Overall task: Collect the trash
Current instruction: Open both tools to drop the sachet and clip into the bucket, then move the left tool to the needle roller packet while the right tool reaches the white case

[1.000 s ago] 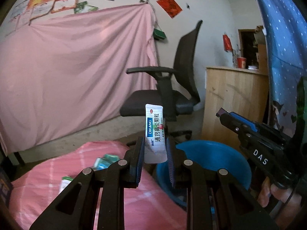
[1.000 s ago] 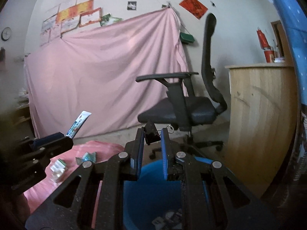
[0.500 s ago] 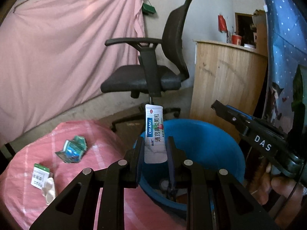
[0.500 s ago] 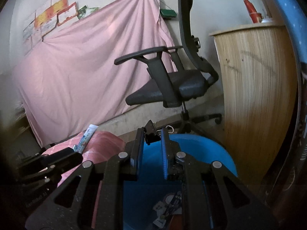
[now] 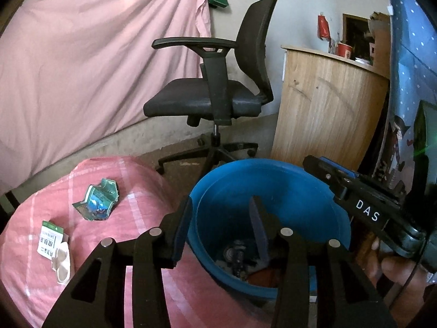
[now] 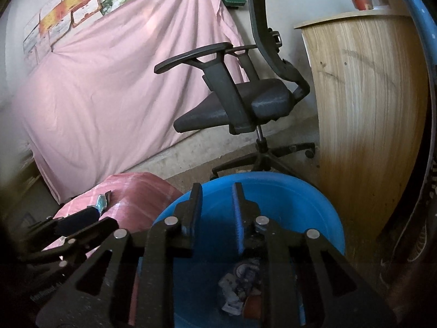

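My left gripper hangs over the near rim of the blue bin, its jaws opening with nothing between them. My right gripper is above the same blue bin, jaws also opening and empty. Mixed trash lies on the bin's bottom, also seen as trash in the left wrist view. On the pink checked cloth lie a crumpled green-blue wrapper and a white and green packet. The right gripper's body shows at the right of the left wrist view.
A black office chair stands behind the bin, with a wooden counter to its right. A pink sheet covers the back wall. A blue dotted cloth hangs at the far right. A person's hand holds the right gripper.
Both grippers tilted down over the bin. The left jaws opened and the white sachet is gone from them. The right jaws opened and the small black clip is gone from them.
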The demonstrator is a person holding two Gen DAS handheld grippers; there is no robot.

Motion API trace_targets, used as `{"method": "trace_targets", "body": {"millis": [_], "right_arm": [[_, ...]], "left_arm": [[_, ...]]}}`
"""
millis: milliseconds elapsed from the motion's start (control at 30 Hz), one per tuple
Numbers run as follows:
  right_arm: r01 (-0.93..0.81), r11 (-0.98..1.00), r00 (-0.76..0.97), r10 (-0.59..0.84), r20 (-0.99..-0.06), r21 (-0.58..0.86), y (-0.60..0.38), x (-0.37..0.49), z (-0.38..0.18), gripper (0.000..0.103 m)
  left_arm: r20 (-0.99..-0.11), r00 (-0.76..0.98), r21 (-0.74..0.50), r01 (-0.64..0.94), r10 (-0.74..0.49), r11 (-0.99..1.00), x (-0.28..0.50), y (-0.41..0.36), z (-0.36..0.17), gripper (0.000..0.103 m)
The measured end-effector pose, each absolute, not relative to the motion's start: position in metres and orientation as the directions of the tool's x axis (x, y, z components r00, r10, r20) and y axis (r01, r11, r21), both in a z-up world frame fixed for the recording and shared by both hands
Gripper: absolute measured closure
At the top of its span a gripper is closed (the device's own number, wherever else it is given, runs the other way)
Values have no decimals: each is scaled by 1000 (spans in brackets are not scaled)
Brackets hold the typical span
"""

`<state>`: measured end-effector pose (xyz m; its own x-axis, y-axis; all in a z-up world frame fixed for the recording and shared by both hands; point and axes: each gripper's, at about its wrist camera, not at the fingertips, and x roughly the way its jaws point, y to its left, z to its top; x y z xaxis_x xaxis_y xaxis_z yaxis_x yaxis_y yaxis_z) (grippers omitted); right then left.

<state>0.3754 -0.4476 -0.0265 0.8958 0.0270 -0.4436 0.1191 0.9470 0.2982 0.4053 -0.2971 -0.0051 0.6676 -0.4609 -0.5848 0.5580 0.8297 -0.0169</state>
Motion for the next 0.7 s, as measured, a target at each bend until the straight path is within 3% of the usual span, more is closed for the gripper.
{"method": "trace_targets", "body": {"millis": [400, 600, 700], "right_arm": [[111, 951, 917, 14, -399, 289, -442, 370, -18, 17], [101, 954, 933, 8, -359, 283, -438, 367, -10, 2], [85, 958, 946, 10, -325, 276, -431, 363, -5, 0]], "left_arm": [[-558, 711, -30, 498, -428, 867, 404, -271, 4, 54], [-516, 760, -40, 438, -394, 898, 400, -242, 15, 41], [-496, 784, -71, 392, -373, 917, 399, -224, 21, 25]]}}
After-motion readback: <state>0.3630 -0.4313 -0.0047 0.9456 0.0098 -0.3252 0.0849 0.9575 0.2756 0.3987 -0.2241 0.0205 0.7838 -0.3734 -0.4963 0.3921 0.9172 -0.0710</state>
